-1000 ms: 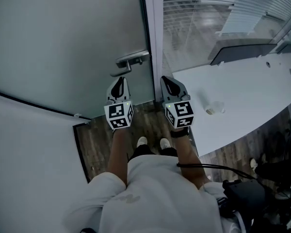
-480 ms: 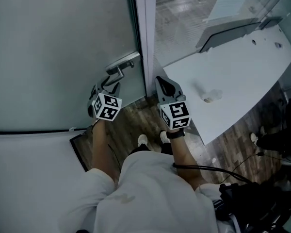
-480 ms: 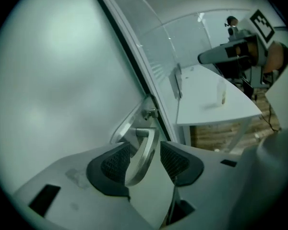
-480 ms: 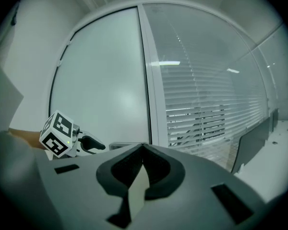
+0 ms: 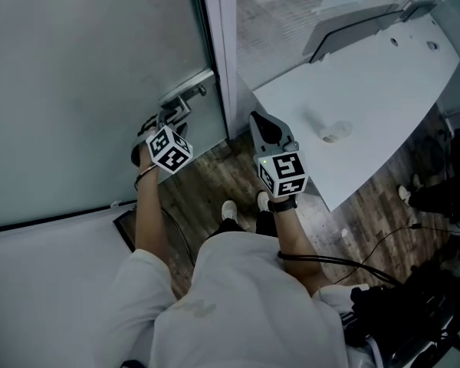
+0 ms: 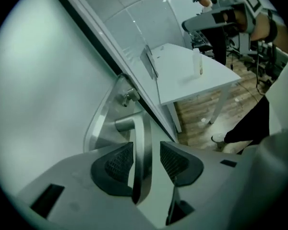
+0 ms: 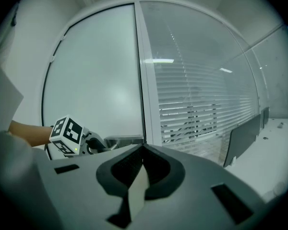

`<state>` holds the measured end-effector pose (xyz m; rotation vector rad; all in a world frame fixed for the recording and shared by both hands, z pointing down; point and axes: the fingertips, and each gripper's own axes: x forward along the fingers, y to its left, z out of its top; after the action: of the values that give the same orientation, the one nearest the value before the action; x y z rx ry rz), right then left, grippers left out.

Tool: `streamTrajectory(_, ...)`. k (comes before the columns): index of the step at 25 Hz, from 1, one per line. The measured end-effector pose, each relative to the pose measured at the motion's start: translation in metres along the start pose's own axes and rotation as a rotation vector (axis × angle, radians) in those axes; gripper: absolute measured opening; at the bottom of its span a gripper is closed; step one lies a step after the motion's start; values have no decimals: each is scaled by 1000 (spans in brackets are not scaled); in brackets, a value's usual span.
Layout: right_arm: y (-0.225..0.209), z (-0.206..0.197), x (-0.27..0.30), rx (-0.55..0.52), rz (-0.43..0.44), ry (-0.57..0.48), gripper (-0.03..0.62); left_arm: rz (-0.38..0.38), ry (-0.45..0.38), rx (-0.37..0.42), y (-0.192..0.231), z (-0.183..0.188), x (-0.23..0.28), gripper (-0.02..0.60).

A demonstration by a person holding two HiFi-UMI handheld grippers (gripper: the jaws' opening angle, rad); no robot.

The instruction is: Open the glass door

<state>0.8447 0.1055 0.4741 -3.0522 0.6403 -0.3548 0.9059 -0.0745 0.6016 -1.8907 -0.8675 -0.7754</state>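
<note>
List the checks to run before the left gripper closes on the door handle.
1. Left gripper jaws, which have just been opening, straddle the door handle: ok.
2. Pads clamped on the handle: not ok, not yet pressing.
3. Right gripper shut, empty, away from the handle: ok.
4. Glass door closed at its frame: ok.
5. Feet clear of the door's swing: cannot tell; swing direction unseen.

The person wore a white short-sleeved shirt (image 5: 241,301), what looked like dark shorts (image 5: 245,222), pale shoes (image 5: 228,209) and a black band (image 5: 282,203) on the right wrist. The left gripper (image 5: 165,118) and right gripper (image 5: 264,123) had grey shells, dark ribbed pads (image 6: 116,163) and cubes (image 5: 282,173) of black-and-white square markers.
</note>
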Motion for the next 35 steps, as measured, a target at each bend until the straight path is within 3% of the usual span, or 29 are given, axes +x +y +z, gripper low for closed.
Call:
streamTrajectory(3,0,-3,-3,-3,-2,11,1,38,85,154,-10,-11,18,173)
streamTrajectory(5,-2,-6,-3,-4,-6,18,1,92,90,189,-8,-11,25,172)
streamTrajectory(9,-5,-13,0,3,-4,35,0,155,25,167,-1,-4,23,172)
streamTrajectory(13,-2,-17,2,7,8,39,0,146,-3,173,-2,-1,23,156)
streamTrajectory(16,8,-19,3,9,29,47,1,133,-38,129,-4,-1,26,140)
streamTrajectory(20,20,-21,4,2,57,58,0,178,-52,122,0,-1,29,130)
streamTrajectory(27,29,-21,-7,-14,48,54,1,183,-131,68,-7,1,37,129)
streamTrajectory(32,46,-21,-19,-36,29,54,2,193,-121,82,-14,-10,30,129)
streamTrajectory(35,50,-21,-31,-58,5,52,1,262,-51,161,-13,-13,24,129)
